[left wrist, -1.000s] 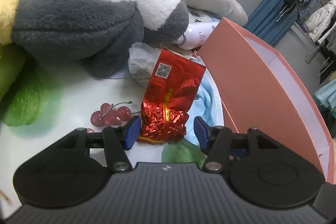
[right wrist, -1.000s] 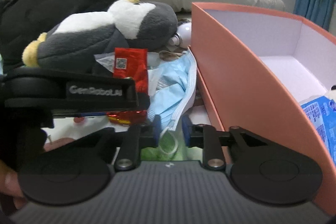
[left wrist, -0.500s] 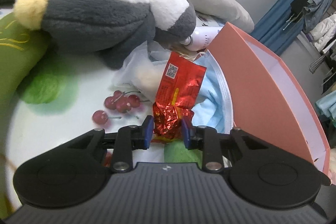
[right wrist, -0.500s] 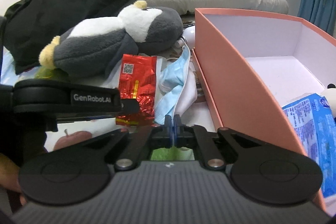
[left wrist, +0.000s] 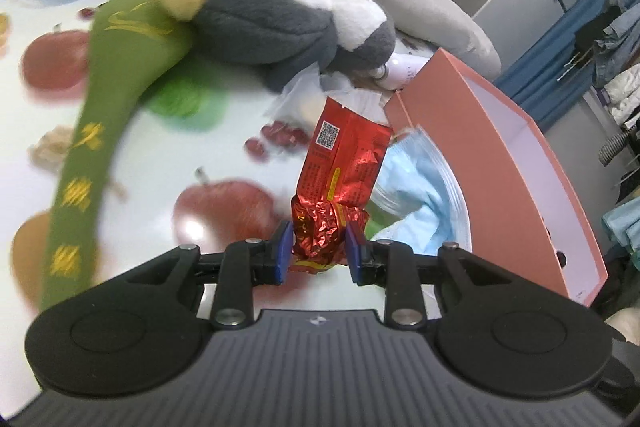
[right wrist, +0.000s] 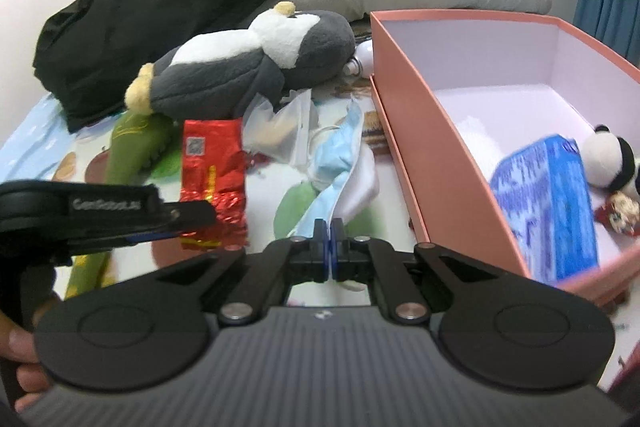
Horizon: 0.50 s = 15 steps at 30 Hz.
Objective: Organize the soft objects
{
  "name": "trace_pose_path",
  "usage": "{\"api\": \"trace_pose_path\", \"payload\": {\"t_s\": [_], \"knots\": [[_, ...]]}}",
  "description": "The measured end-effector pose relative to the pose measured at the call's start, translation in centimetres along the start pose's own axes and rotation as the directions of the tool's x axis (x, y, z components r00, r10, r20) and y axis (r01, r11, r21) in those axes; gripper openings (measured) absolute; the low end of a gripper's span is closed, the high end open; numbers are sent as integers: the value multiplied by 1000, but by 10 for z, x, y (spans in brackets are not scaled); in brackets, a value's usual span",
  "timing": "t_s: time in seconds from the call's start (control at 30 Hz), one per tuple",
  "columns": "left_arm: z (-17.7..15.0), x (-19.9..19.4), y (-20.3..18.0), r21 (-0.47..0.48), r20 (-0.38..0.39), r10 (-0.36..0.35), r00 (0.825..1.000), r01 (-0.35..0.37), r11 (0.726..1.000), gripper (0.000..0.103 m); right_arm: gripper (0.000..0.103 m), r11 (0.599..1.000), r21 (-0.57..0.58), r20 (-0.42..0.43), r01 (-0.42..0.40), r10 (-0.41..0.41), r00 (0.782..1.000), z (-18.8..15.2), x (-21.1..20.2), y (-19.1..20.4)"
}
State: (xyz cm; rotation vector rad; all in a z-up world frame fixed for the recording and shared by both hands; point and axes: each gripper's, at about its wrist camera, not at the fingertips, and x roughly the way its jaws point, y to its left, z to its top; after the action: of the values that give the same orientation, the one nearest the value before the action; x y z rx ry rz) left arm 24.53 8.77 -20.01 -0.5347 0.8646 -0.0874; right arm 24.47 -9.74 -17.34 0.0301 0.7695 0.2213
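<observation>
Both my grippers loaded, salmon-pink open cardboard box (left wrist: 492,155) off to the right
My left gripper (left wrist: 318,251) pinches crinkled red foil packet (left wrist: 340,179), long axis pointing ahead; my right gripper (right wrist: 328,247) clamps pale blue face mask (right wrist: 338,163), nearer the box

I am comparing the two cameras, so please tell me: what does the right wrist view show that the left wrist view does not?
Only the right wrist view shows inside the pink box: a blue packet and a small panda toy. It also shows the right hand-held gripper shut on the blue face mask.

Only the left wrist view shows both pads of the left hand-held gripper pinching the red foil packet.

Both show the penguin plush, green pouch and fruit-print cloth.
</observation>
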Motion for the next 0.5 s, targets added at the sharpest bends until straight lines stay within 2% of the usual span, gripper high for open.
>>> {"api": "trace_pose_path", "payload": {"t_s": [0.33, 0.37, 0.4, 0.5], "knots": [[-43, -49, 5, -23, -43, 53, 998, -54, 998, 30, 4, 996, 11, -77, -87, 87, 993, -36, -42, 0], [-47, -51, 5, -22, -52, 56, 997, -57, 998, 28, 4, 995, 17, -87, -95, 96, 992, -40, -45, 0], [-51, -55, 5, -17, -58, 58, 997, -59, 998, 21, 4, 995, 20, -97, -98, 99, 990, -44, -49, -1], [-61, -64, 8, -27, -74, 57, 996, -60, 998, 20, 4, 994, 22, -110, -105, 107, 988, -52, -58, -2]]}}
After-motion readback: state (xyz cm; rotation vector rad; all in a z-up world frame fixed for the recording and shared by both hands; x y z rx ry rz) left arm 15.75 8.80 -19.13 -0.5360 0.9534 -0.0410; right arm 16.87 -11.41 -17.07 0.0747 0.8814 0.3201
